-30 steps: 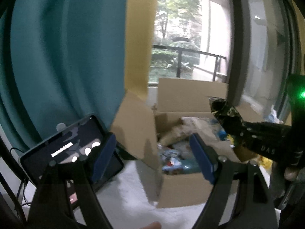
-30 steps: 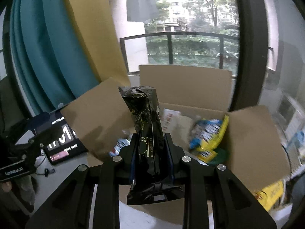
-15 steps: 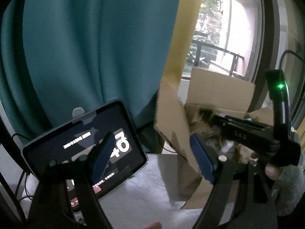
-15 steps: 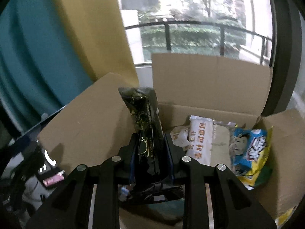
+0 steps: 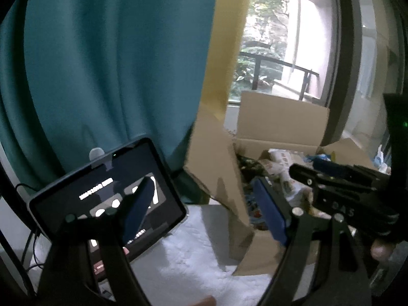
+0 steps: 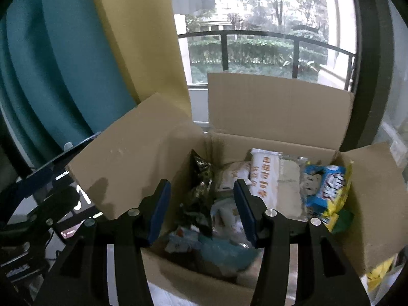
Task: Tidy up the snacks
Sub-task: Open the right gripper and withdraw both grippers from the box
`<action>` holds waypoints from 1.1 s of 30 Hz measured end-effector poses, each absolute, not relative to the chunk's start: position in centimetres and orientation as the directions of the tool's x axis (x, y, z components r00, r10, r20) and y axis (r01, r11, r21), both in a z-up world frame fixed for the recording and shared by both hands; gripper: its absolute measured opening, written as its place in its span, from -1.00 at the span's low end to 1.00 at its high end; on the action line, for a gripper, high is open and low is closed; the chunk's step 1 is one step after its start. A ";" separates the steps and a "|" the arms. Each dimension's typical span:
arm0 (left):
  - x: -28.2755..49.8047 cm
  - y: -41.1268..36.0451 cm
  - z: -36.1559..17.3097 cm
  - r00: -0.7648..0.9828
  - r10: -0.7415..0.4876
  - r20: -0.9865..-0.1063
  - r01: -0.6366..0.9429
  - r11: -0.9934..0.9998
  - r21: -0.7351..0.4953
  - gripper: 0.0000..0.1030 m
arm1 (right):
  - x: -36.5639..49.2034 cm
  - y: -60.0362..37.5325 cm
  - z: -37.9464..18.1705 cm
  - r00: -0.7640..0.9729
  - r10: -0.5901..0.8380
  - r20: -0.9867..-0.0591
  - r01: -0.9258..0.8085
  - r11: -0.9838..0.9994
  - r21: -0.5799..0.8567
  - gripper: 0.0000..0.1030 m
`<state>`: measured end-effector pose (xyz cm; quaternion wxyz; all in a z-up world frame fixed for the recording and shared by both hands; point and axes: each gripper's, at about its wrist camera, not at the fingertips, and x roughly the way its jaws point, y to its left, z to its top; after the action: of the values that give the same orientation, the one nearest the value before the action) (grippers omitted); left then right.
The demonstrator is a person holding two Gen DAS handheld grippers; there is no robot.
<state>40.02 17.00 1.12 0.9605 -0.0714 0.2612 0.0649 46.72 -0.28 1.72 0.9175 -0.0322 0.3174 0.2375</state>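
While the right gripper (image 6: pixel 201 204) hangs over the open cardboard box (image 6: pixel 280 107), its jaws have just been opening and now stand apart with nothing pinched between the blue pads (image 6: pixel 159 204). The black snack bag (image 6: pixel 201 178) it's lined up with sits inside the box at the left side, leaning up against the left wall, clear of both pads as far as I can see. Rest of the box is pretty stuffed: a white packet with orange print (image 6: pixel 265 170) toward the far wall, a blue and yellow snack pack (image 6: pixel 326 188) propped at the right side, and some pale crumpled wrappers (image 6: pixel 224 244) at the near end. All four flaps stick up or out. From the left wrist view, the left gripper (image 5: pixel 204 204) is also spread wide and empty, hovering above the white tabletop (image 5: pixel 193 262) to the left of the box, with a tablet (image 5: pixel 107 199) showing a lit screen propped up behind its left finger. Teal curtain (image 5: pixel 102 63) and a yellow one (image 6: pixel 142 46) hang behind, window with a balcony railing (image 6: pixel 267 35) beyond. A bit of the person's finger (image 5: pixel 380 250) shows under the right tool.
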 end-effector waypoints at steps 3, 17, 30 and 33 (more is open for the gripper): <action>39.4 15.7 1.6 0.864 0.076 -0.498 -0.141 0.985 -0.095 0.57 | 45.2 -1.7 2.1 0.692 0.408 -0.595 -0.450 0.889 0.086 0.05; 34.2 9.3 2.5 0.881 0.004 -0.473 -0.041 0.997 -0.066 0.58 | 38.6 -7.6 2.5 0.718 0.392 -0.576 -0.437 0.897 0.065 0.05; 28.0 5.4 2.5 0.887 -0.039 -0.460 -0.013 0.994 -0.111 0.58 | 32.1 -12.2 2.2 0.733 0.386 -0.560 -0.433 0.900 0.053 0.05; 26.3 4.6 2.6 0.892 -0.044 -0.451 -0.009 0.993 -0.114 0.58 | 30.6 -13.3 2.2 0.739 0.383 -0.554 -0.429 0.902 0.051 0.06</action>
<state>26.30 4.63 2.59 0.9708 -0.0568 0.2327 -0.0090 30.61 -13.32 2.16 0.9316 -0.0403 0.2881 0.2180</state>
